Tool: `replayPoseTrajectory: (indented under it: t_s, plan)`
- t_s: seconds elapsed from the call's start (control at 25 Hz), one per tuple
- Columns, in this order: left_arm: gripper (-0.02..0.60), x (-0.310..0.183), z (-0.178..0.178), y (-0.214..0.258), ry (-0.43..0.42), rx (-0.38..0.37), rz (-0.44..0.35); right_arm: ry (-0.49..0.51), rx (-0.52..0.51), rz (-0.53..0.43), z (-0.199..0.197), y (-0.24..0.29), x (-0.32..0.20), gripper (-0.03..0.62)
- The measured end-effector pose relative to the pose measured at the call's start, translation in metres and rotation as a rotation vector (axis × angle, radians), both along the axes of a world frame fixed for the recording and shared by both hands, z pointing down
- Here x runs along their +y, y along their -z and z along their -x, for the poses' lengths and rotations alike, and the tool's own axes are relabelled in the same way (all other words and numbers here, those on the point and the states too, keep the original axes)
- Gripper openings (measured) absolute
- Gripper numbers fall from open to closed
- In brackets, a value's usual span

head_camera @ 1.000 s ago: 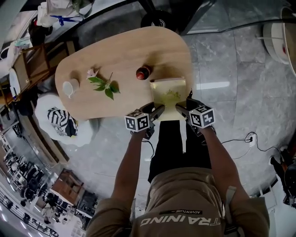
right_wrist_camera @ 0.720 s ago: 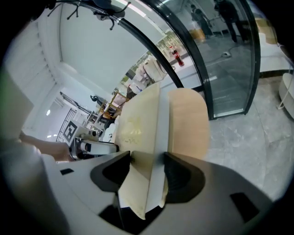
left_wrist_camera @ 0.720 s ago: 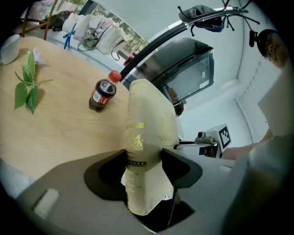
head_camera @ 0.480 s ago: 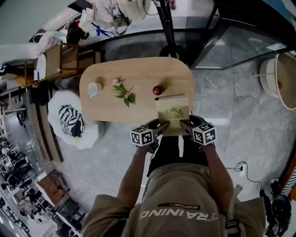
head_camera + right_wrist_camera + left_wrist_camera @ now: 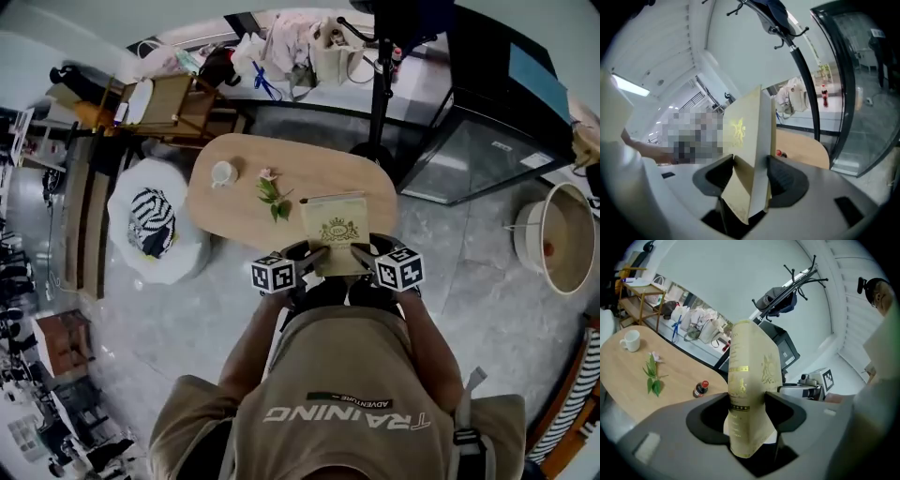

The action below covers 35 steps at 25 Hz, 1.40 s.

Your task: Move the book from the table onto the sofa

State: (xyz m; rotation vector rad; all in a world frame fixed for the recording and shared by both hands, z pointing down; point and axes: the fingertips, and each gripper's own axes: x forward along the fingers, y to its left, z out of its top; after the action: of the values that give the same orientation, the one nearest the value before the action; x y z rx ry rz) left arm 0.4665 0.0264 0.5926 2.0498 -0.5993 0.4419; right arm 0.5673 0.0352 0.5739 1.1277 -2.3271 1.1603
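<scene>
The left gripper (image 5: 311, 255) and right gripper (image 5: 363, 253) each clamp the rectangular pale-yellow gold-embossed book (image 5: 334, 230) by opposite edges, over the oval smooth wooden table (image 5: 234, 211).

From my seat, the only words I can read are on the person's shirt (image 5: 349, 412) in the head view. "TRAINING" runs across it in large pale capitals, and just above that a small dark strip reads "ADVENTURE". The book (image 5: 333, 232) has a gold crest on its cover. In the left gripper view, bands of gold lettering run down its spine, but I cannot make out a single word. The label on the small bottle (image 5: 700, 389) on the worktop (image 5: 628, 376) is too small to read.
</scene>
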Motion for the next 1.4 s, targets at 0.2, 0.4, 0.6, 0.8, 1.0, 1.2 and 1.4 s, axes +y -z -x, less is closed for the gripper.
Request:
replayPoseTrajectory:
  t_s: [0.2, 0.4, 0.6, 0.8, 1.0, 1.2, 1.4]
  plan:
    - [0.239, -0.027, 0.013, 0.047, 0.087, -0.016, -0.103, 0.118, 0.024, -0.100, 0.013, 0.046, -0.036, 0.233]
    - [0.239, -0.048, 0.012, 0.075, 0.142, -0.003, -0.186, 0.176, 0.035, -0.173, 0.013, 0.075, -0.061, 0.232]
    - [0.239, -0.045, 0.013, 0.081, 0.197, 0.003, -0.193, 0.204, 0.003, -0.179, 0.014, 0.082, -0.064, 0.232]
    - [0.239, -0.030, 0.025, 0.074, 0.255, -0.033, -0.159, 0.262, -0.041, -0.169, 0.026, 0.077, -0.060, 0.225]
    - [0.239, -0.008, 0.052, 0.068, 0.314, -0.068, -0.147, 0.325, -0.086, -0.138, 0.054, 0.068, -0.045, 0.221]
    - [0.239, 0.008, 0.088, 0.068, 0.417, -0.052, -0.148, 0.417, -0.081, -0.141, 0.092, 0.069, -0.038, 0.221]
    - [0.239, 0.034, 0.138, 0.069, 0.518, -0.028, -0.157, 0.528, -0.074, -0.148, 0.147, 0.074, -0.022, 0.218]
